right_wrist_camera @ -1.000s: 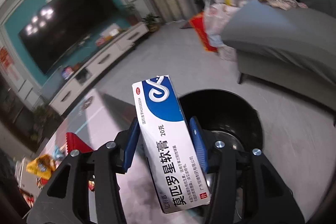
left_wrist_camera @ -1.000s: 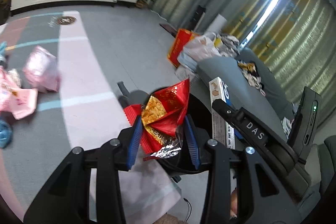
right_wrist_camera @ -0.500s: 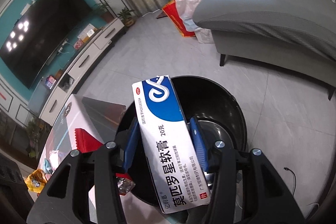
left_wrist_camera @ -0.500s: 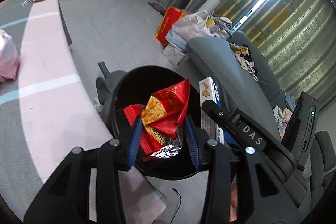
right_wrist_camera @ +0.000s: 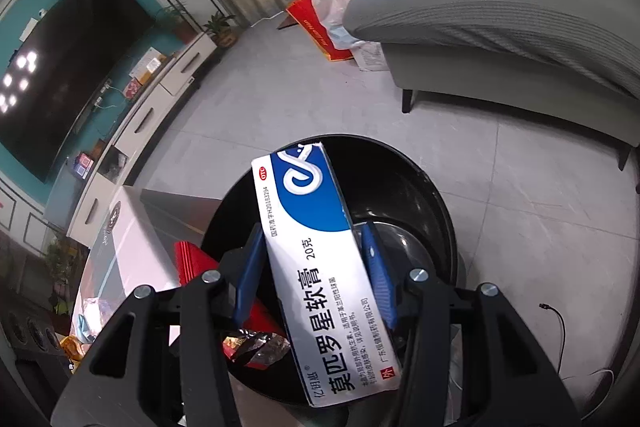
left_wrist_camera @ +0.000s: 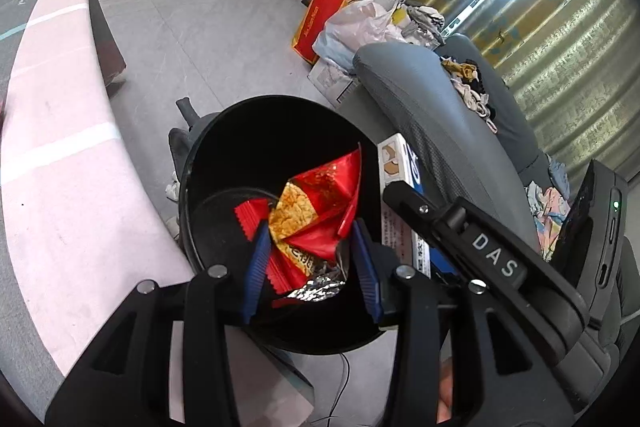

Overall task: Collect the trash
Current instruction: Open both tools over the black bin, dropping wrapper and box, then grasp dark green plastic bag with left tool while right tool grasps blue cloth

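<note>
Left gripper (left_wrist_camera: pixel 312 259) fingers clamped on red wrapper (left_wrist_camera: pixel 316 211), right gripper (right_wrist_camera: pixel 316 275) fingers clamped on ointment box (right_wrist_camera: pixel 316 251), both over black bin (left_wrist_camera: pixel 240 131)

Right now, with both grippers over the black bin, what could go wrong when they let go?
The long medicine box in the right gripper reaches toward the black bin's rim, so it might catch there or tip out. The crumpled red snack wrapper in the left gripper is light and could cling to a pad or drift out.

red snack wrapper (left_wrist_camera: pixel 316 223) crumpled | white-blue ointment box (right_wrist_camera: pixel 320 259) | both above black bin (left_wrist_camera: pixel 208 163)
</note>
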